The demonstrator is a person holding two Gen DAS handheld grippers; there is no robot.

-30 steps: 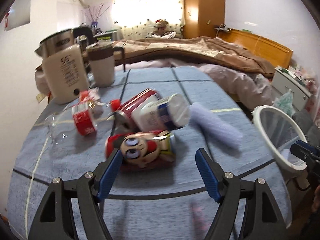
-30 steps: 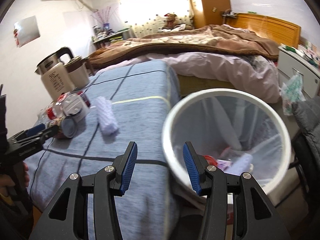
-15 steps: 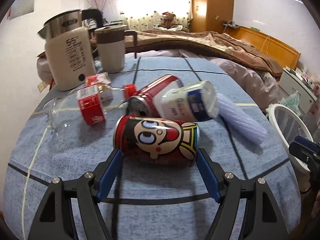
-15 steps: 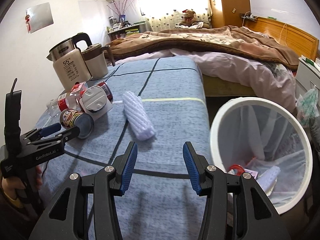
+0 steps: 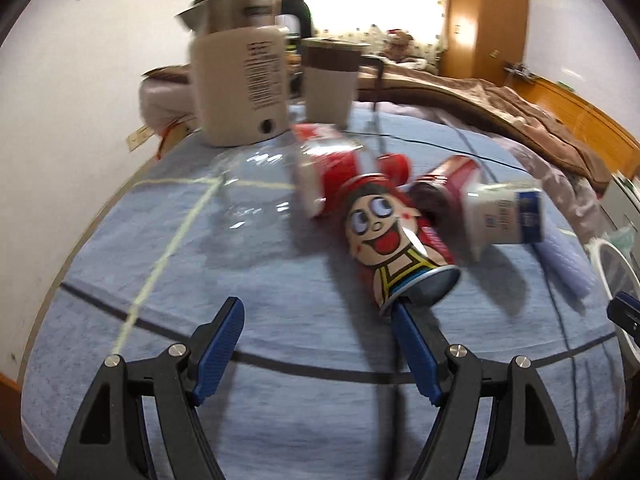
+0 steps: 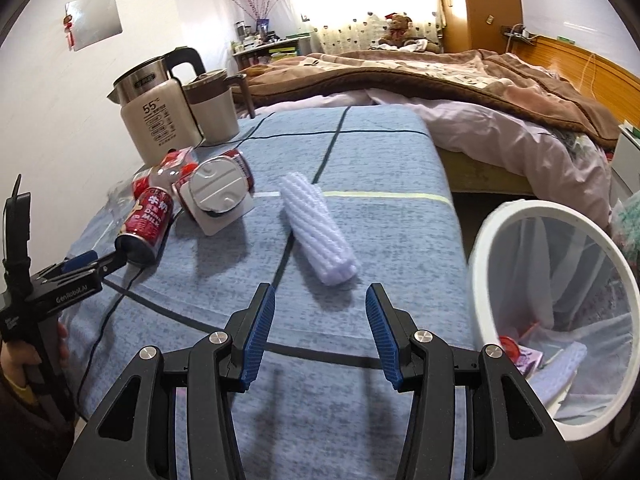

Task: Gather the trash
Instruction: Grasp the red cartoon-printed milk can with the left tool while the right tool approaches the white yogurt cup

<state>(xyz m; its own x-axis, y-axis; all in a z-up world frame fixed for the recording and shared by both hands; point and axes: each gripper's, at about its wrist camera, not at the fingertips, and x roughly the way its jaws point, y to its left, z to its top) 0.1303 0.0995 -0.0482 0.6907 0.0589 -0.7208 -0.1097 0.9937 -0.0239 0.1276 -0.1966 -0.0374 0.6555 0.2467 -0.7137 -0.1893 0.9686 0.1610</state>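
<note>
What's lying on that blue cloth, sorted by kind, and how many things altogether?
Drink cans: 2, the cartoon can and a second red can
Clear plastic bottle: 1
White carton: 1
Lilac foam sleeve: 1
Kettle: 1
Lidded mug: 1
Total: 7

The left wrist view looks forward and down along its fingers, close over the blue tablecloth [image 5: 280,344], facing the kettle [image 5: 240,84] and window. The right wrist view sits further back, near the white bin [image 6: 548,288], facing the same way. Both share the cartoon milk can [image 5: 396,240] [image 6: 148,220], kettle [image 6: 156,120] and bed [image 6: 440,76].
</note>
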